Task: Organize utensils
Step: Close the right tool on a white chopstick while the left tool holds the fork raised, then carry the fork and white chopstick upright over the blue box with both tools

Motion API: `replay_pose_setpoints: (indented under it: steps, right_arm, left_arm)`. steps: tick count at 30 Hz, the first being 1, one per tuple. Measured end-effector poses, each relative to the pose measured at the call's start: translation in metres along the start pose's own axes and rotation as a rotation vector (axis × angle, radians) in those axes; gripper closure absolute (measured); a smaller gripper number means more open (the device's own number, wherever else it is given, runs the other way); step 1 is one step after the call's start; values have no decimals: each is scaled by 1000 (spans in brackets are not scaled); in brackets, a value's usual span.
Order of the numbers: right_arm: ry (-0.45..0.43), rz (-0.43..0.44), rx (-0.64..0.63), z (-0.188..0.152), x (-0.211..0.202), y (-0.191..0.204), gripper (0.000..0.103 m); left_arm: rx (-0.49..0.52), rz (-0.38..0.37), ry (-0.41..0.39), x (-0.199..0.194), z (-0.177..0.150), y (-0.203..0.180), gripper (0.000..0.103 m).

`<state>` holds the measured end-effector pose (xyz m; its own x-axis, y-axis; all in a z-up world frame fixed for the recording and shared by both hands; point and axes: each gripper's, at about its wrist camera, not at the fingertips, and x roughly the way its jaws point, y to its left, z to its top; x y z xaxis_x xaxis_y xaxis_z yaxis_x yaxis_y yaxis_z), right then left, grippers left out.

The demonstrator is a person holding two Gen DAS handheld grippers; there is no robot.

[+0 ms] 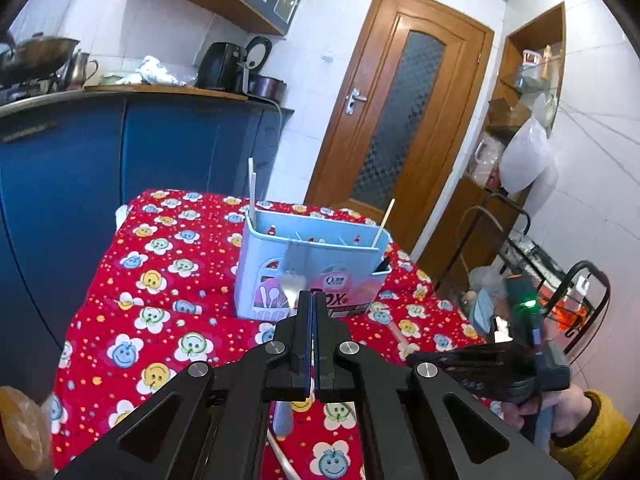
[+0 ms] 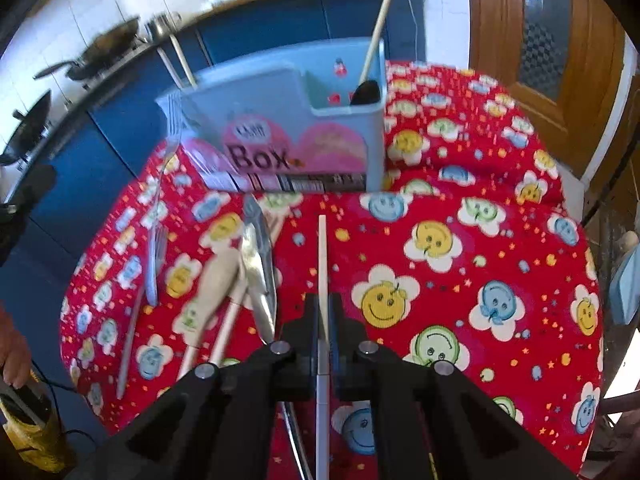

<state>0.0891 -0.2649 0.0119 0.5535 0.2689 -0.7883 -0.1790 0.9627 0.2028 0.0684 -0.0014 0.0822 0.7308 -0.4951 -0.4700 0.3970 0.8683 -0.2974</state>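
The light blue utensil box [image 1: 312,268] [image 2: 280,120] stands on the red smiley tablecloth. It holds pale chopsticks [image 1: 253,184] at its left end and a black spoon with a wooden handle [image 2: 366,88] at its right end. My left gripper [image 1: 313,300] is shut on a fork: the tines [image 1: 294,280] point at the box front, and the pale blue handle [image 1: 282,416] hangs below the fingers. My right gripper [image 2: 322,300] is shut on a white chopstick [image 2: 322,248] that points toward the box.
Left of my right gripper, a pale wooden spoon [image 2: 216,280], a metal spoon [image 2: 260,276], another chopstick [image 2: 230,320] and a blue-handled fork [image 2: 154,264] lie loose on the cloth [image 2: 460,280]. Blue cabinets [image 1: 80,184] stand behind the table. A hand in a yellow sleeve [image 1: 576,412] holds the right gripper.
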Motion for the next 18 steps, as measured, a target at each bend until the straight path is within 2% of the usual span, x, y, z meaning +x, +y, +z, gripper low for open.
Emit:
replay_pose_setpoints:
  steps: [6,9,10,11,18]
  right_arm:
    - [-85,52,23,-1,-21,1,97]
    - [-113,79,33,1,-28,2,97]
    - [-120,89,36,1,-29,3,97]
    - [-125,96,37,1,-30,3,97]
    - [-137,127,45,-2,-32,-1,97]
  left_arm:
    - [30,11,149,27,-6,-3,102]
    - [34,17,239,50,-11,-1,82]
    - [32,21,256,56,-12,0,72]
    - [33,24,273,62,-13,1,69]
    - [91,80,348,95,-9,-3,69]
